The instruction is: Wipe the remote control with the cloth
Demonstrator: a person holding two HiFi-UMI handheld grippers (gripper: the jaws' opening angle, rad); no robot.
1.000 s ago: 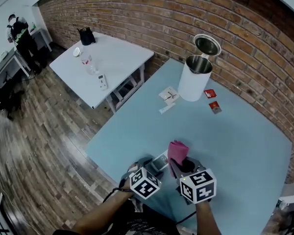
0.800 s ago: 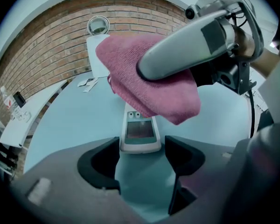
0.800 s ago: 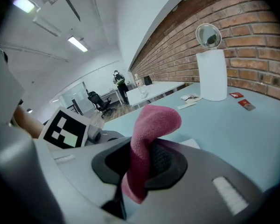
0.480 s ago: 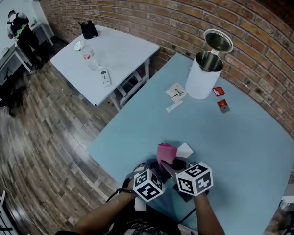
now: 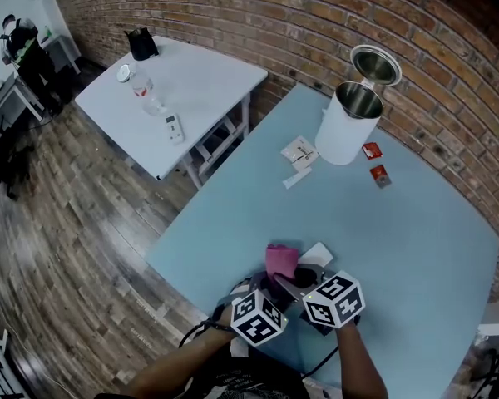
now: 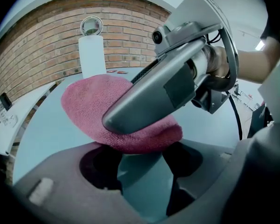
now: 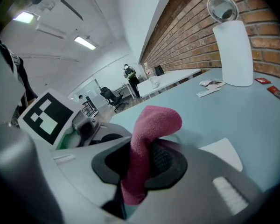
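The pink cloth [image 5: 281,260] stands up out of my right gripper [image 5: 293,286], which is shut on it; its free end folds over [image 7: 155,120]. My left gripper [image 5: 251,288] sits just left of it at the near table edge. Its jaws are closing, and only the blue table shows between them [image 6: 142,176]. The cloth [image 6: 91,104] and a finger [image 6: 154,94] of the right gripper lie across its tips. A flat white piece [image 5: 318,253] lies on the table right of the cloth. I cannot tell whether that piece is the remote control.
A white canister [image 5: 341,135] with its lid up stands at the back by the brick wall. Near it are paper slips [image 5: 299,152] and two red packets [image 5: 380,175]. A white side table [image 5: 191,90] with a bottle stands left, across a gap.
The right gripper has carried the cloth left and down, against the left gripper. The grey rectangle seen earlier between the grippers is now covered. The left gripper stays put.
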